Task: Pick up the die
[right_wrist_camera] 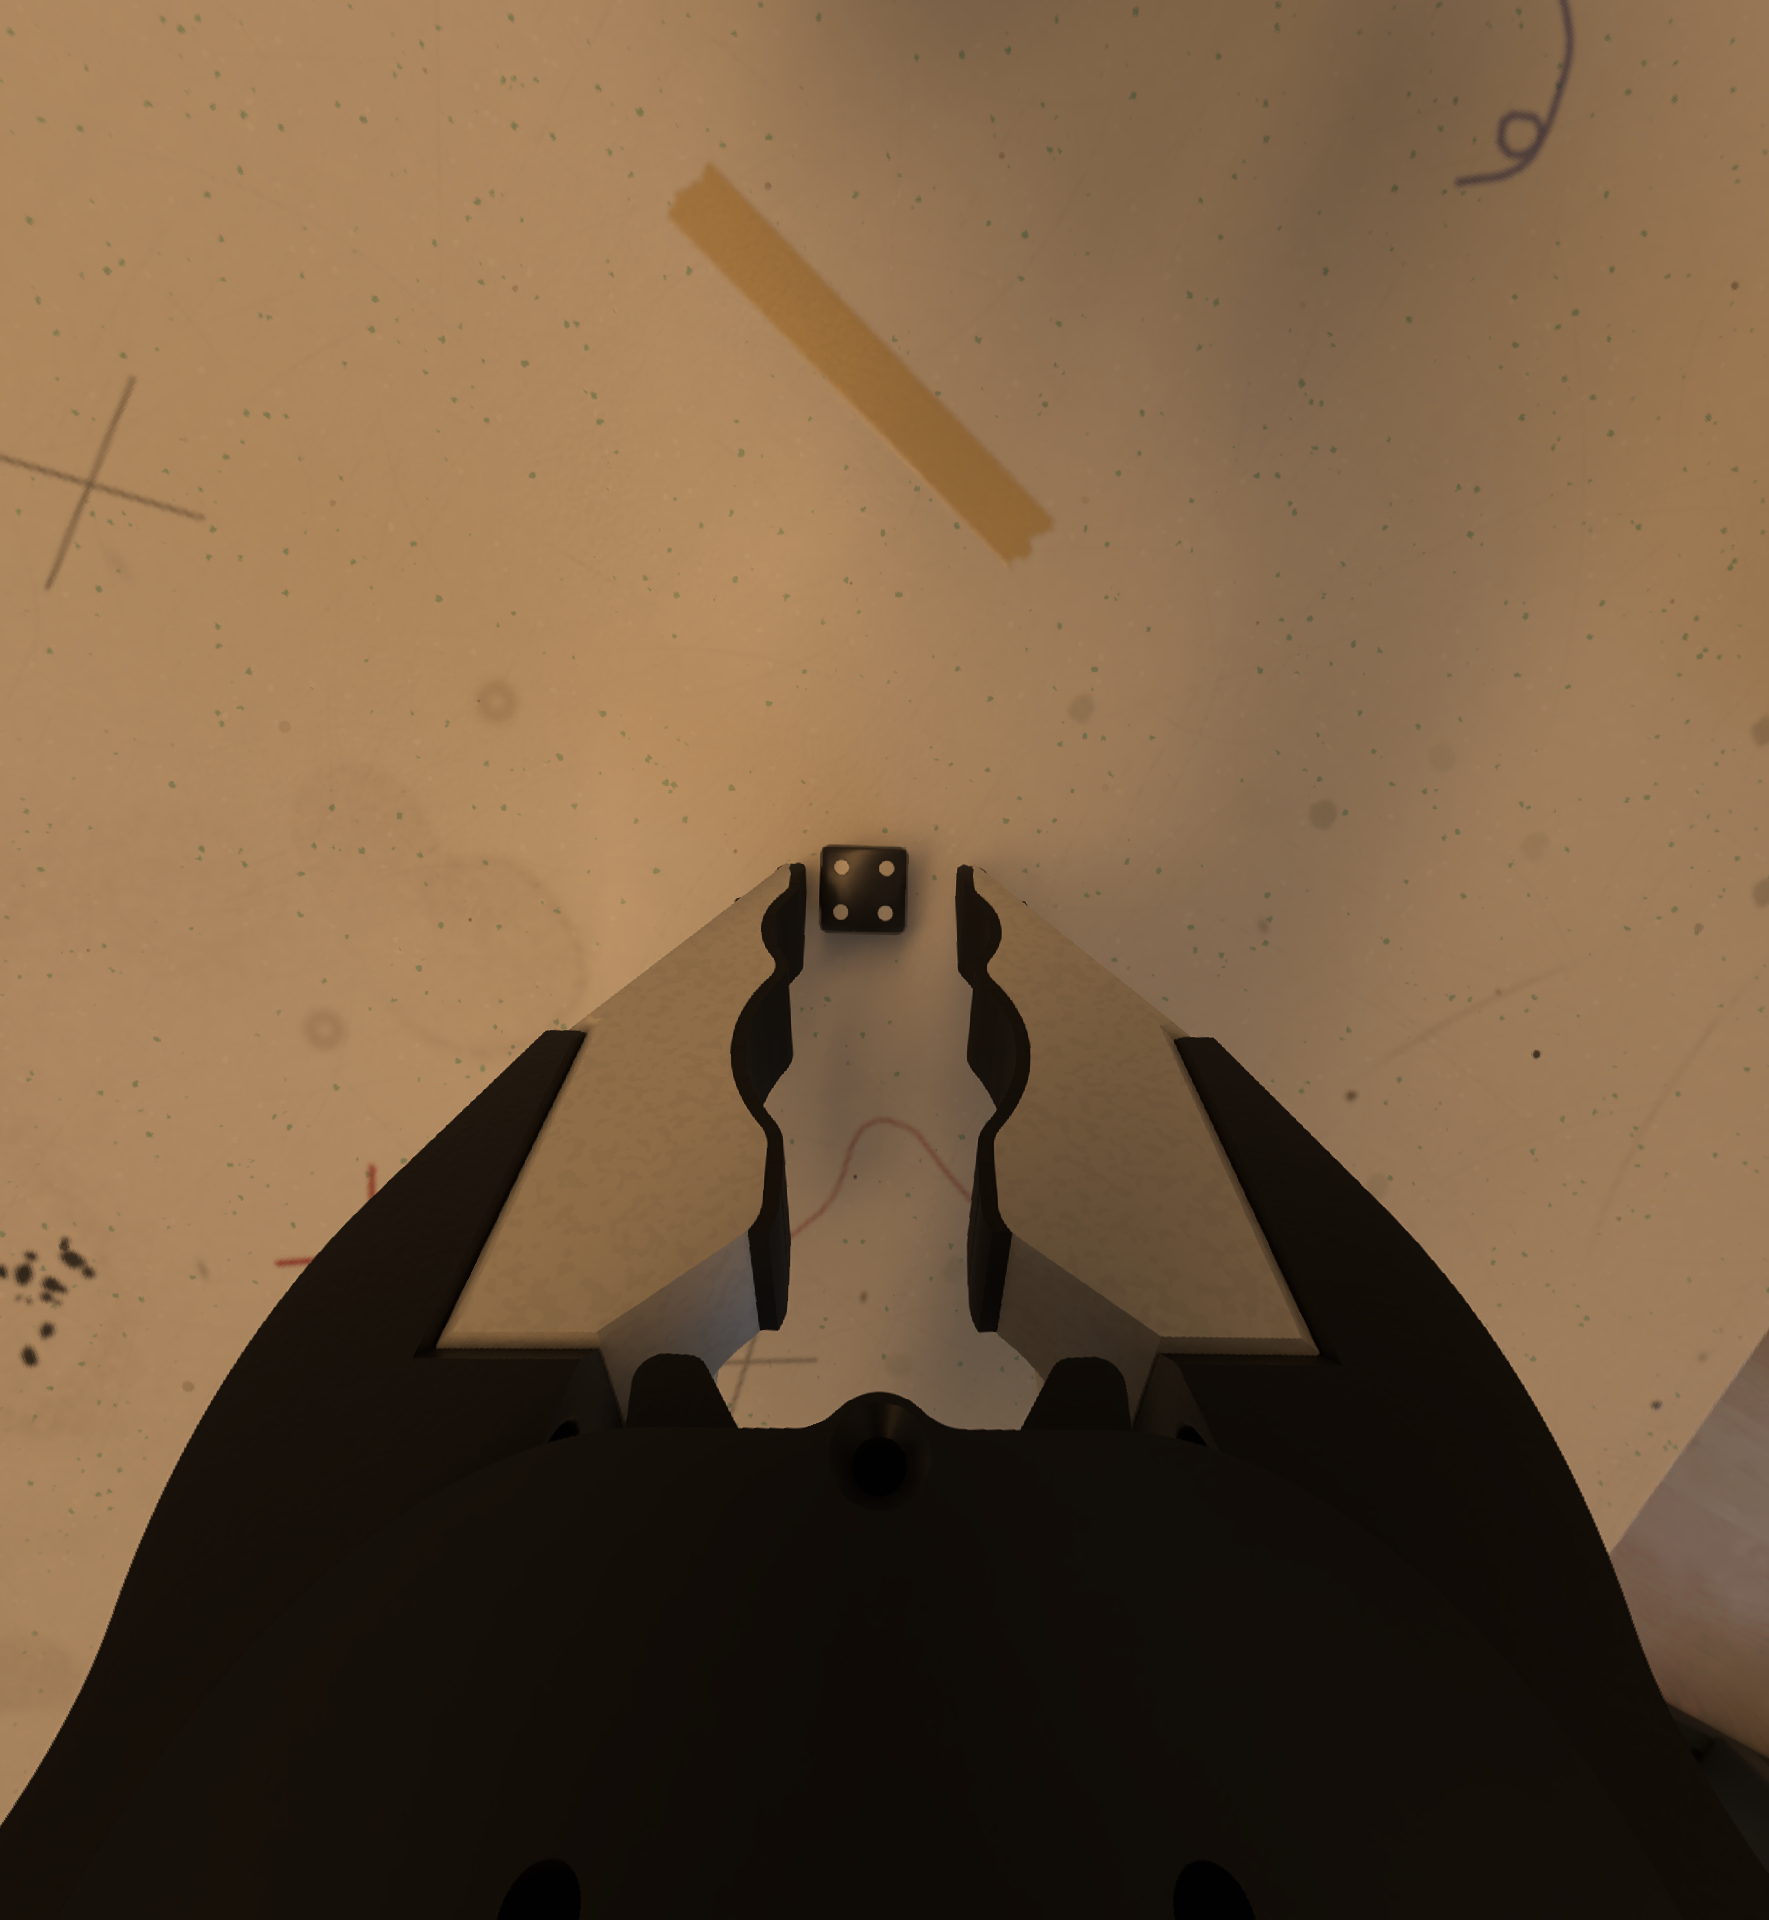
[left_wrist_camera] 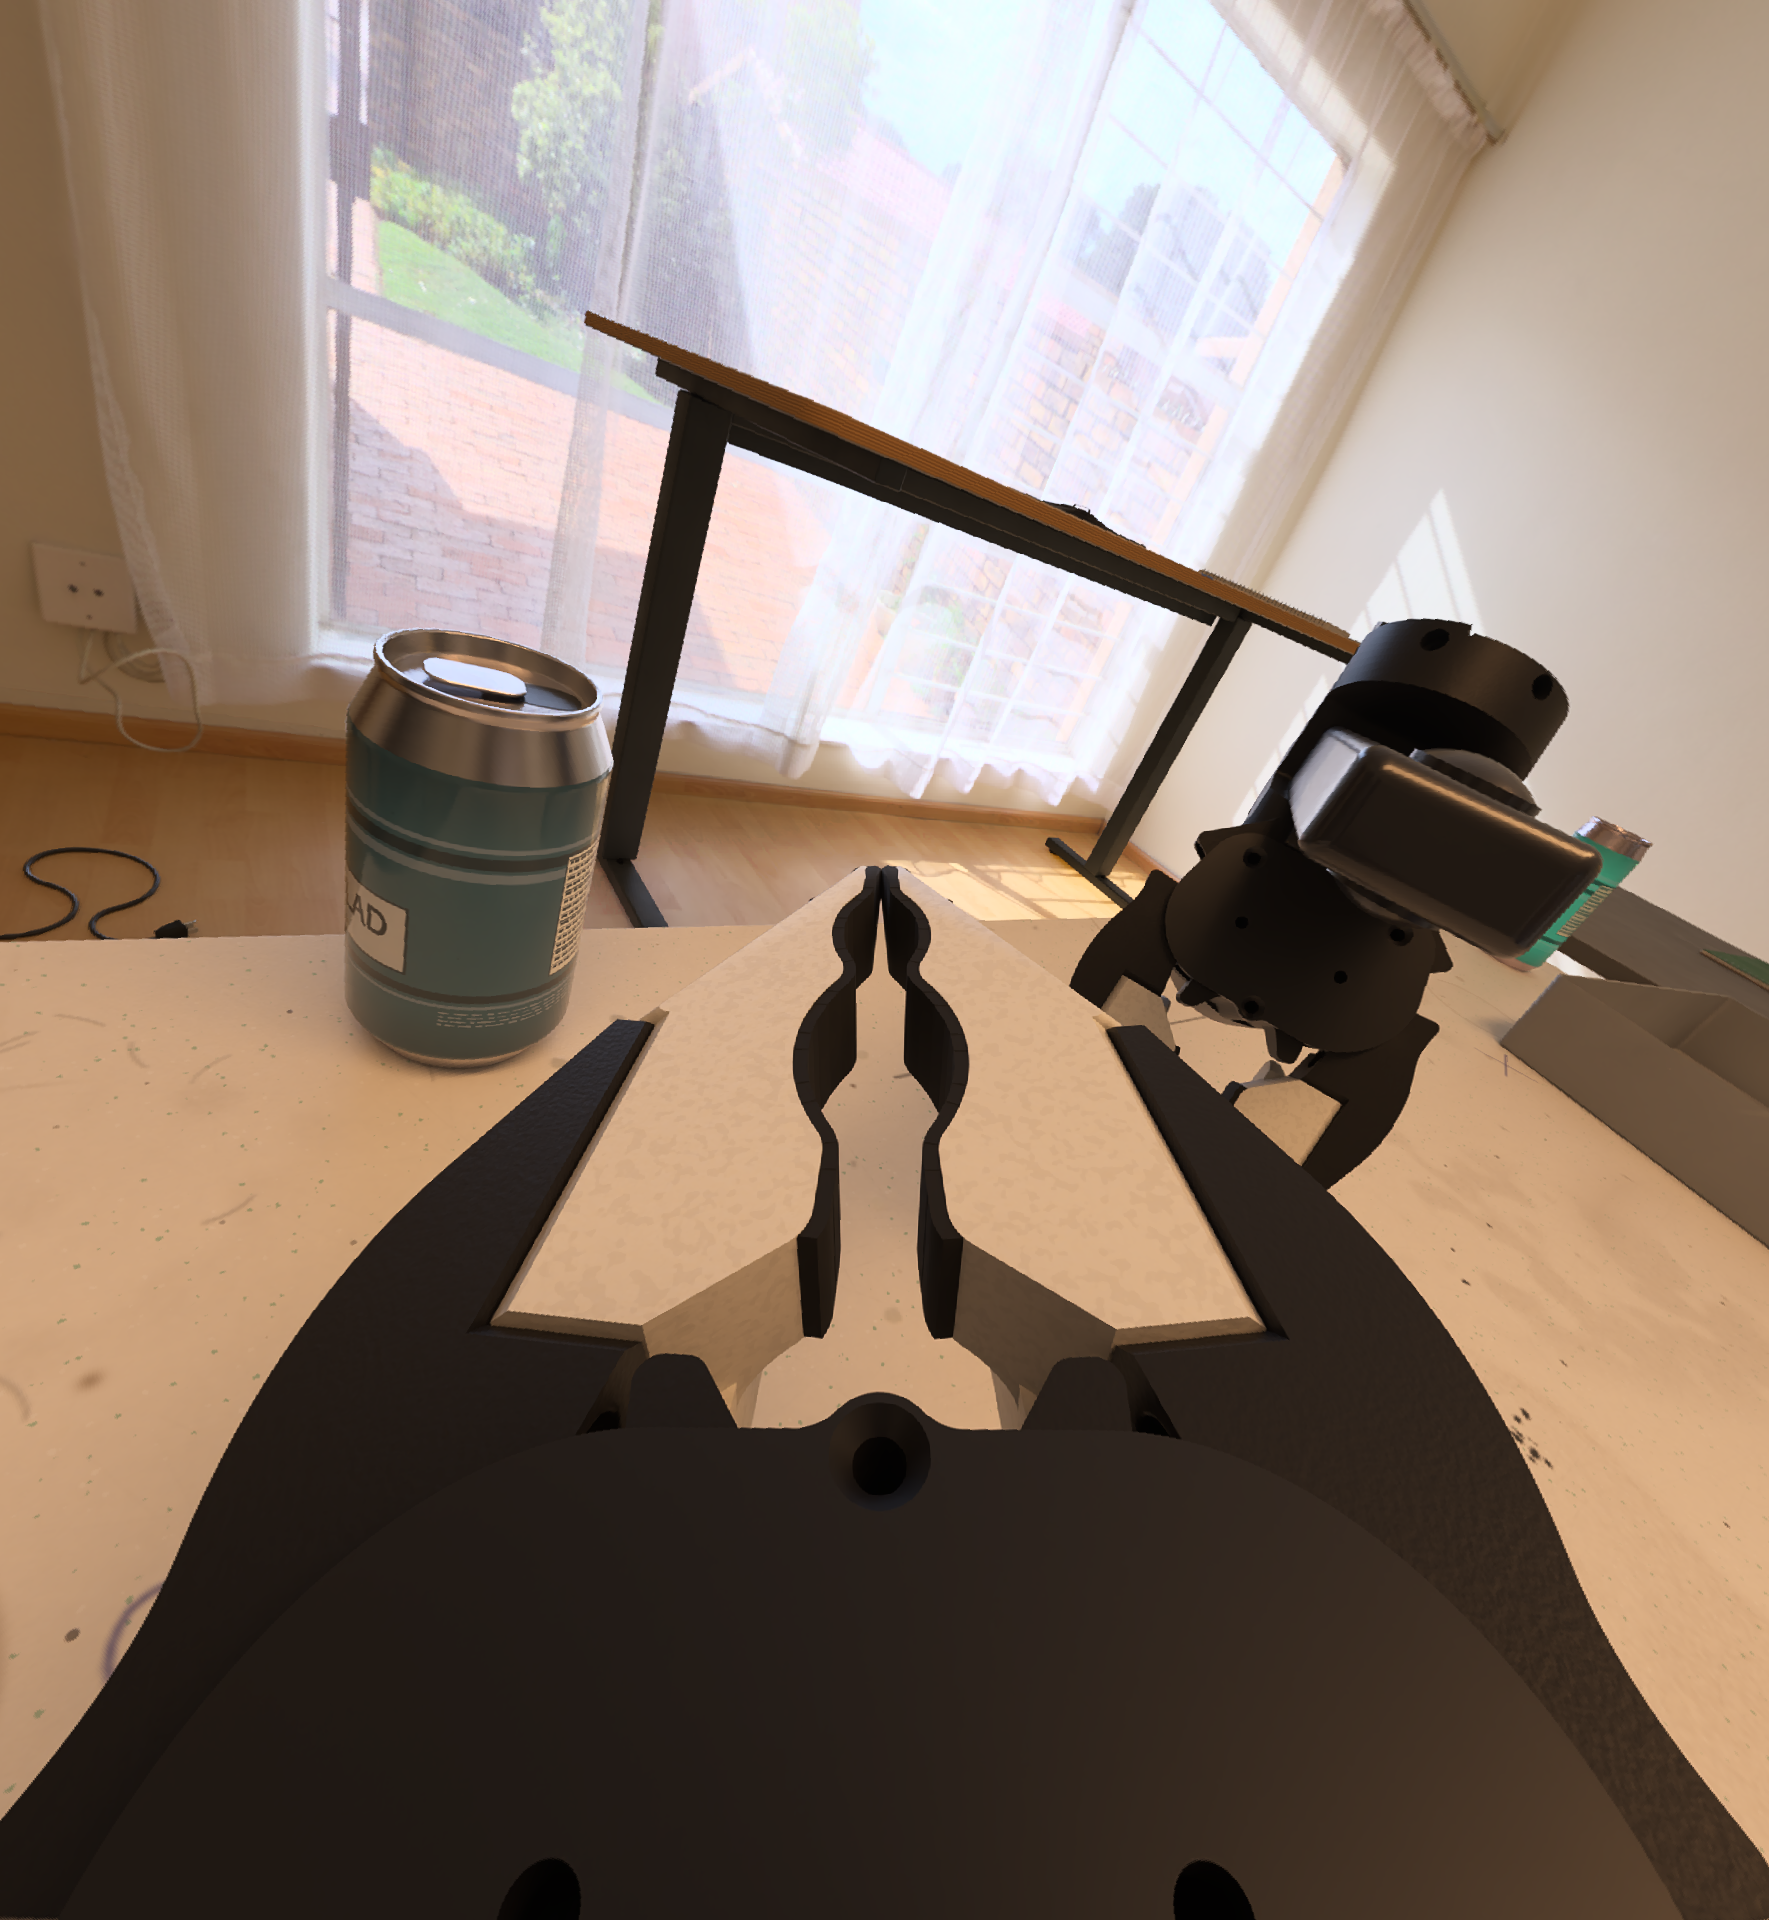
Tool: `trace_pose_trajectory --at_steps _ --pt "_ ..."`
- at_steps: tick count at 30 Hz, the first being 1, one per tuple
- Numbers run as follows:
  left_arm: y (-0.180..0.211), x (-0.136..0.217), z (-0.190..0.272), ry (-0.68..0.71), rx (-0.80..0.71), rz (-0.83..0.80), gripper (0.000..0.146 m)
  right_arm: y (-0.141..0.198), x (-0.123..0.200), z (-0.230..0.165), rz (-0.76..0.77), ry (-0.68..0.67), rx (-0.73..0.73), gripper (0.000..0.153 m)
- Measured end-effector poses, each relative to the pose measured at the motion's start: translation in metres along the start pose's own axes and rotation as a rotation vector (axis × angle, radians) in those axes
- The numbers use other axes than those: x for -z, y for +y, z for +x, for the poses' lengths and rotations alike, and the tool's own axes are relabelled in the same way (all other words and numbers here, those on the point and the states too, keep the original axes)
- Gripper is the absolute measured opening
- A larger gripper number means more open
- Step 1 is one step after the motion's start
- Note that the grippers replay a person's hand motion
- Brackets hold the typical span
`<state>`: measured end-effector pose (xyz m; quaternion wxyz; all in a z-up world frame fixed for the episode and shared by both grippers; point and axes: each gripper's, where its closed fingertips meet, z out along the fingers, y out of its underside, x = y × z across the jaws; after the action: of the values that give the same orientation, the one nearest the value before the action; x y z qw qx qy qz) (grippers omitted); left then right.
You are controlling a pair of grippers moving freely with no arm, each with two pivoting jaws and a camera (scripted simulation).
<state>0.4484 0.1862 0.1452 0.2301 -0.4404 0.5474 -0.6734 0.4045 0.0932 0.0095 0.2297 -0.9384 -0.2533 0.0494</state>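
Observation:
The die [right_wrist_camera: 863, 888] is small and black with white pips. It lies on the beige table [right_wrist_camera: 340, 727] in the right wrist view. My right gripper [right_wrist_camera: 880, 883] points straight down over it and is open. The die sits between the fingertips, close to the left one, with a gap to the right one. My left gripper [left_wrist_camera: 880, 883] is shut and empty, held low over the table. The right gripper's body [left_wrist_camera: 1306, 935] shows in the left wrist view, to the right. The die is hidden in that view.
A teal drink can [left_wrist_camera: 469, 862] stands on the table left of my left gripper. A grey box [left_wrist_camera: 1690, 1070] sits at the right, a second can [left_wrist_camera: 1597, 883] behind it. A strip of tan tape [right_wrist_camera: 859, 364] lies beyond the die. A grey object's edge [right_wrist_camera: 1753, 1507] shows at the lower right.

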Motion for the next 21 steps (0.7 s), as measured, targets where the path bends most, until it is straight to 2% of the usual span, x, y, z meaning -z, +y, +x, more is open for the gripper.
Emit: trace_pose_trajectory --at_steps 3,7,12,18,21 --pt "0.0004 -0.0002 0.0002 0.0 -0.002 -0.002 0.0 -0.001 -0.0007 0.0009 0.006 0.004 -0.004 0.028" --pt "0.0008 -0.0001 0.0001 0.0 -0.001 -0.004 0.0 -0.0006 0.0003 -0.0076 0.013 -0.048 0.007 0.016" --pt "0.0006 0.0004 -0.0004 -0.002 0.0 -0.002 0.0 -0.0007 0.0037 -0.0046 0.025 -0.031 -0.012 0.017" --pt "0.001 0.0006 -0.0007 -0.002 0.0 -0.003 0.0 0.0023 0.0008 -0.0022 0.004 -0.028 -0.045 0.03" --pt "0.0014 0.0004 -0.0007 -0.002 0.0 -0.004 0.0 0.0023 -0.0005 -0.0027 -0.001 -0.025 -0.038 0.029"
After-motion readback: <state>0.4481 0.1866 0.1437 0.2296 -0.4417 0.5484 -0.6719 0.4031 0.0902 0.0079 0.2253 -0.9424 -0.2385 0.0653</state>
